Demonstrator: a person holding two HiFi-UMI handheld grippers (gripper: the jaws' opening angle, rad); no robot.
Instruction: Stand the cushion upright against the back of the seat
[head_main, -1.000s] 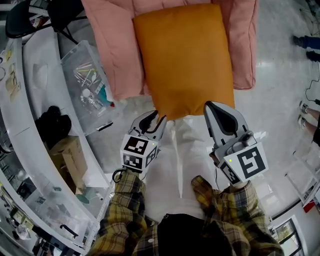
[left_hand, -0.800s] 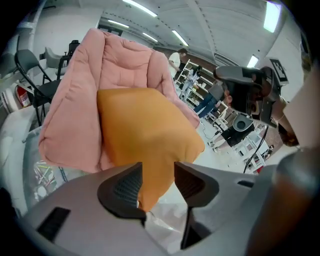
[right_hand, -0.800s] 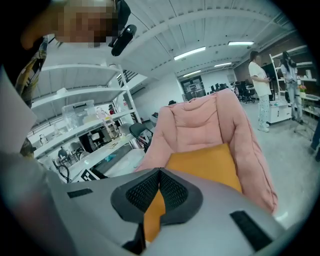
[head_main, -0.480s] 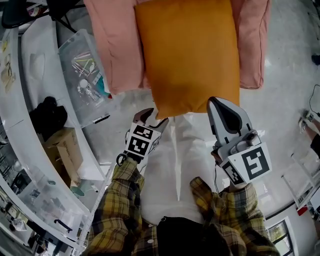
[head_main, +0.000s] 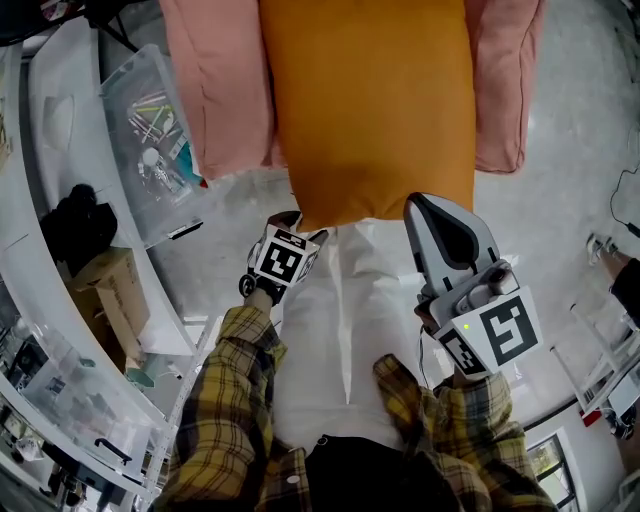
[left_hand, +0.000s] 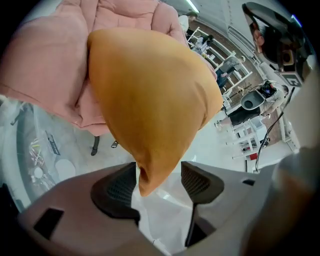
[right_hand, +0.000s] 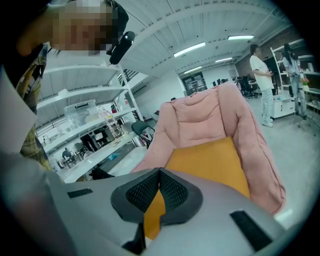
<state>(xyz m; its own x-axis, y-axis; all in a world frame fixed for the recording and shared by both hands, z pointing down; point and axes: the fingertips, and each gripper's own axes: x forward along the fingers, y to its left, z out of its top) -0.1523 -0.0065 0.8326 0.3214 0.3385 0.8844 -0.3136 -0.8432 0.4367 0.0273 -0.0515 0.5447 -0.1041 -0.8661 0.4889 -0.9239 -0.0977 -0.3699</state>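
Though unclear overhead — right hand-held gripper (right_hand: 158, 174) pinches cushion (right_hand: 212, 162).

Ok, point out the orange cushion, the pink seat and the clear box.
orange cushion (head_main: 365, 100), head view, its middle
pink seat (head_main: 225, 90), head view, left padding
clear box (head_main: 160, 215), head view, lower end

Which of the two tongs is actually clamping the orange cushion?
The right tongs, pinching the orange cushion by its edge. The left tongs have just been opening and merely straddle a corner.

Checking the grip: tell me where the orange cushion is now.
Head view, top centre: the orange cushion lies on the pink seat, its near edge overhanging toward the person, right corner clamped by the right gripper.
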